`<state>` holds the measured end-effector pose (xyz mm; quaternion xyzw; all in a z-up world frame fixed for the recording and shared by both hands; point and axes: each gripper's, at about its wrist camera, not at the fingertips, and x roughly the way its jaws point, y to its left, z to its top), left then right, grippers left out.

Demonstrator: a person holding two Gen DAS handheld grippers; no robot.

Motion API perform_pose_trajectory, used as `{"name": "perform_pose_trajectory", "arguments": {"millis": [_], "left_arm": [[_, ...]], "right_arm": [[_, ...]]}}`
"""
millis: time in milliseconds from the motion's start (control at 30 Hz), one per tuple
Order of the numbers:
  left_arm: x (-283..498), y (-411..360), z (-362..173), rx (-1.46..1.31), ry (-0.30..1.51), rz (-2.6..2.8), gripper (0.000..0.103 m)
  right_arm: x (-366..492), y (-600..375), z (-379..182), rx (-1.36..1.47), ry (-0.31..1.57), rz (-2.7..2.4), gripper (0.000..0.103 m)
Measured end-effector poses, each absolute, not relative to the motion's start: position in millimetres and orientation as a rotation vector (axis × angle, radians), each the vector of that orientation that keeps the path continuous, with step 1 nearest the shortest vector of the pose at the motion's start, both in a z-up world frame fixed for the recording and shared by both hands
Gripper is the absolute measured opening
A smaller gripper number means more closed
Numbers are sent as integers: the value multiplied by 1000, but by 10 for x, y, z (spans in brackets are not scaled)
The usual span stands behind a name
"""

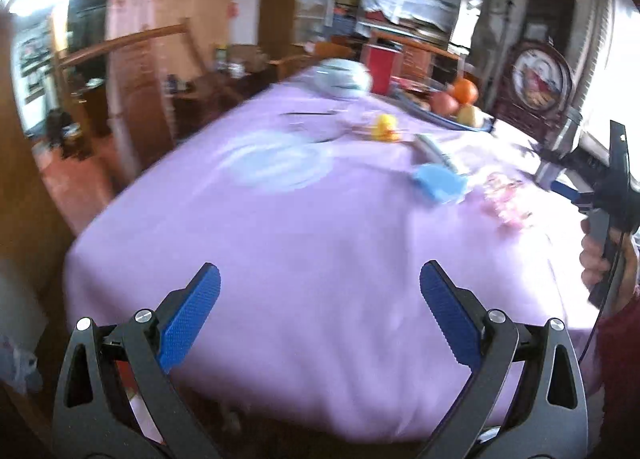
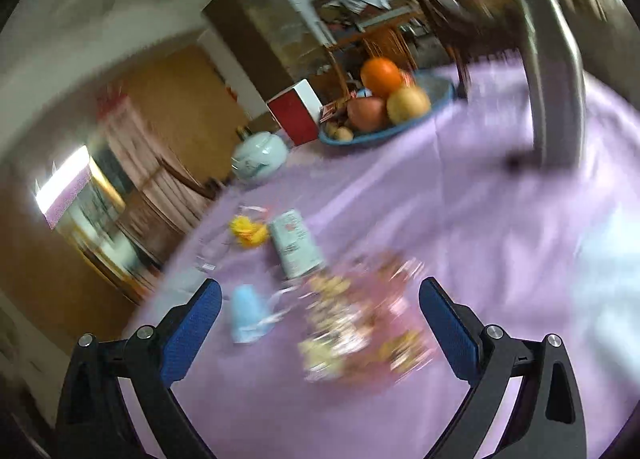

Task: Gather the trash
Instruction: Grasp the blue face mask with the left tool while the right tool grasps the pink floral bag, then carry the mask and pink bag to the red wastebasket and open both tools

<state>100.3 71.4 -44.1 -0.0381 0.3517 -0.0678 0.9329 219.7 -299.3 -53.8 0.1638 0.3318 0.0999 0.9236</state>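
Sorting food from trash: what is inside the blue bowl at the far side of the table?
The blue bowl holds an orange, a reddish apple, a yellow fruit and small brownish items. Whatever lies beneath the pile is covered.

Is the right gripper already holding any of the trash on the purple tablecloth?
No. The right gripper is open and holds nothing, hovering above the pink wrapper on the purple tablecloth.

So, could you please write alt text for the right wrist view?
The open right tool hangs over a blurred pink wrapper on a purple tablecloth. Beyond lie a blue cup, a carton and a yellow wrapper, with a fruit bowl farther back.
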Motion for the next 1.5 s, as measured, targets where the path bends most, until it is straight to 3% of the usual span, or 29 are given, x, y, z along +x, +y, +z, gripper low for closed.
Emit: {"name": "perform_pose_trajectory", "arguments": {"millis": [333, 600, 633, 767, 900, 1033, 1100, 1200, 1267, 1500], "left_arm": [[2602, -532, -768, -113, 891, -333, 96], [2958, -679, -1089, -98, 969, -314, 90], [2975, -677, -1093, -93, 963, -302, 89], [2939, -693, -1064, -63, 934, -309, 62], [2928, -636, -1012, -73, 901, -298, 49], [2971, -421, -970, -164, 887, -280, 45], [2984, -343, -951, -204, 877, -278, 45], [3007, -311, -951, -229, 881, -289, 45], [3025, -355, -980, -223, 903, -310, 45], [3038, -533, -1084, -162, 959, -338, 57]], "right_arm": [[2227, -3220, -528, 363, 690, 223, 97], [2259, -3277, -621, 394, 729, 192, 97], [2292, -3273, -673, 405, 753, 197, 97], [2389, -3251, -865, 434, 833, 199, 97], [2452, -3203, -1036, 465, 901, 215, 98], [2451, -3056, -1047, 378, 903, 201, 97], [2454, -2995, -1061, 330, 910, 191, 88], [2494, -2948, -1137, 310, 951, 202, 59], [2482, -2947, -1113, 297, 941, 204, 31], [2345, -2915, -888, 291, 861, 235, 28]]}}
